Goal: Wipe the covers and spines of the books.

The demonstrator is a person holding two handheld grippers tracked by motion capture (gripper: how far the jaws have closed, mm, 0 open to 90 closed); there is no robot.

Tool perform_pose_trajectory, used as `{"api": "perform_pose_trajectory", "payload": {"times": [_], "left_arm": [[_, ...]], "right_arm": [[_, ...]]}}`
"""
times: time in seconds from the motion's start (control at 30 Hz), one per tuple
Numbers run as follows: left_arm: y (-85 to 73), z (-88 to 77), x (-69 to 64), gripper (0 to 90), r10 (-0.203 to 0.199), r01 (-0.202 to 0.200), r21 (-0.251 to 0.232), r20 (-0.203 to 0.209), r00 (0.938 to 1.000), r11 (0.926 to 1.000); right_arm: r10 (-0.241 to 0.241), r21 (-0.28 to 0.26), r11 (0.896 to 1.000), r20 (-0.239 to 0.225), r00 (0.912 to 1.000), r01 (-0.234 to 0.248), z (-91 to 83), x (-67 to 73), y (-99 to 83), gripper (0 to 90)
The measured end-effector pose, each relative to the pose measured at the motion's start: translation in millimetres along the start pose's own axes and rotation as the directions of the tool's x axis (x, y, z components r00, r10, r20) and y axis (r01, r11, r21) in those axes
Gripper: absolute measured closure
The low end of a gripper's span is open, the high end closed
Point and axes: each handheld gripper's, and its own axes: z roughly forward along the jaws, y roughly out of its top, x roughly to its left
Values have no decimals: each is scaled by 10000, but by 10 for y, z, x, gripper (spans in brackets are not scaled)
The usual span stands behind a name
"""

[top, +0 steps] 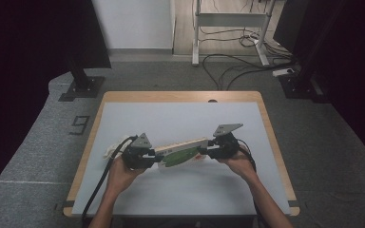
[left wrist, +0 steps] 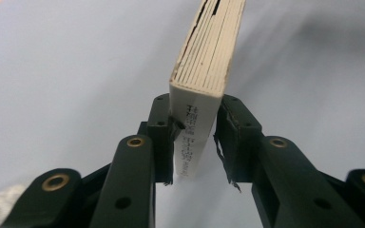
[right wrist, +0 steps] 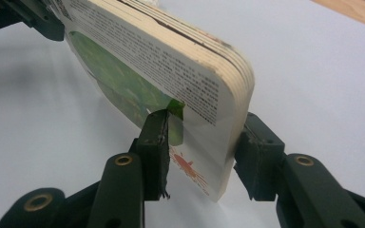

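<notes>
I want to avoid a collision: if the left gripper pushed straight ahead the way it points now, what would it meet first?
The board book itself, already clamped between the left gripper jaws. Beyond it, the line seems to lead to the right gripper at the book's far end.

From my remote seat I see a pale grey tabletop [top: 180, 118] with a light wooden edge [top: 180, 96]. A crumpled whitish cloth [top: 115, 146] lies on its left part. Beyond it, grey carpet [top: 313, 133] carries a dark number marking [top: 79, 125], loose black cables [top: 233, 64], a white metal stand [top: 228, 28] and two black stand bases [top: 81, 88].
</notes>
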Motion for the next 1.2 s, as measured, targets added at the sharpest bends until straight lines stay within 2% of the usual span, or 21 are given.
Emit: {"api": "perform_pose_trajectory", "payload": {"times": [0.27, 0.47, 0.77, 1.2], "left_arm": [[-14, 59, 52, 667, 8, -2, 199, -301, 9995, 9998], [-30, 102, 89, 658, -7, 18, 370, -298, 9996, 9993], [-33, 109, 92, 652, -39, 46, 273, -227, 9997, 9996], [-38, 98, 85, 644, -40, 42, 239, -50, 10000, 9997]], "right_arm": [[-114, 49, 9999, 236, 9997, 113, 84, -15, 7, 572], [-29, 103, 9999, 166, 9999, 28, 116, -31, -4, 573], [48, 40, 10000, 90, 9999, -48, 123, -52, -27, 564], [70, -26, 10000, 38, 10000, -70, 94, -32, -4, 500]]}}
